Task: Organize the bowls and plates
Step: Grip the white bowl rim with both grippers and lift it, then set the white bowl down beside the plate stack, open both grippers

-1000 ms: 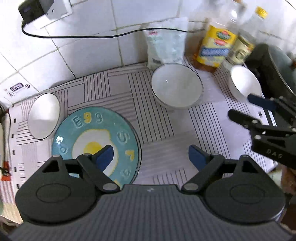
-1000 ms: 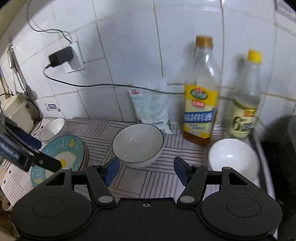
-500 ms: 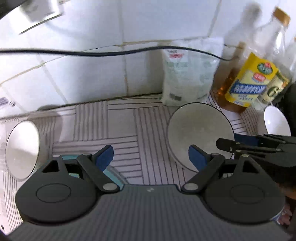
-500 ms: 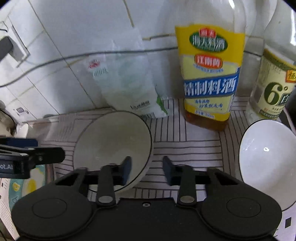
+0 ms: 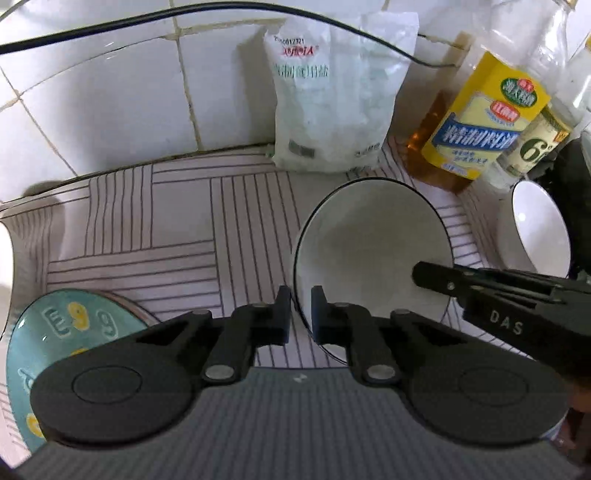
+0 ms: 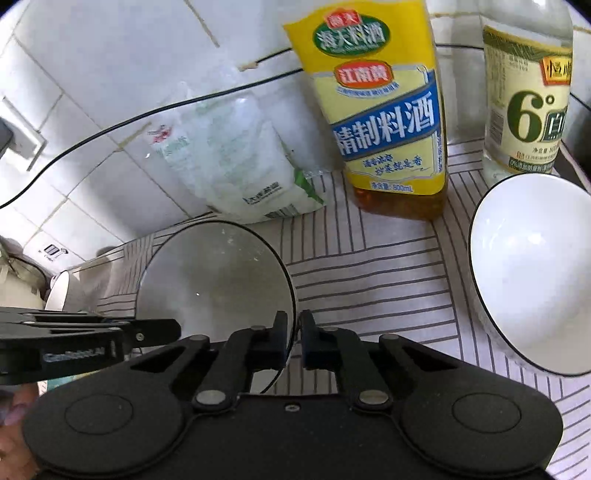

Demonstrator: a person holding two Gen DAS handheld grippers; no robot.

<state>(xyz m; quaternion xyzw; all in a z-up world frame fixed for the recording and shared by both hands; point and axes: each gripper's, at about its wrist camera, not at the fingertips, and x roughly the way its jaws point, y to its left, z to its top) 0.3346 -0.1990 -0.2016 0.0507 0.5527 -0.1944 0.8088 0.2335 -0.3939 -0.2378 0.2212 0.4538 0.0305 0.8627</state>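
A large white bowl with a dark rim (image 5: 369,251) (image 6: 214,280) stands on the striped mat. My left gripper (image 5: 300,306) is shut on its left rim. My right gripper (image 6: 293,332) is shut on its right rim and shows in the left wrist view (image 5: 491,291). My left gripper shows at the left of the right wrist view (image 6: 85,336). A teal egg-print plate (image 5: 62,339) lies at the lower left. A smaller white bowl (image 6: 532,273) (image 5: 539,232) sits to the right. Another white bowl (image 6: 57,295) shows at the far left.
A white salt bag (image 5: 332,96) leans on the tiled wall behind the large bowl. A yellow-labelled cooking wine bottle (image 6: 384,110) and a vinegar bottle (image 6: 524,96) stand at the back right. A black cable (image 5: 147,18) runs along the wall.
Both grippers moved in to the large bowl and shut on its opposite rims. One second ago both were open and farther back.
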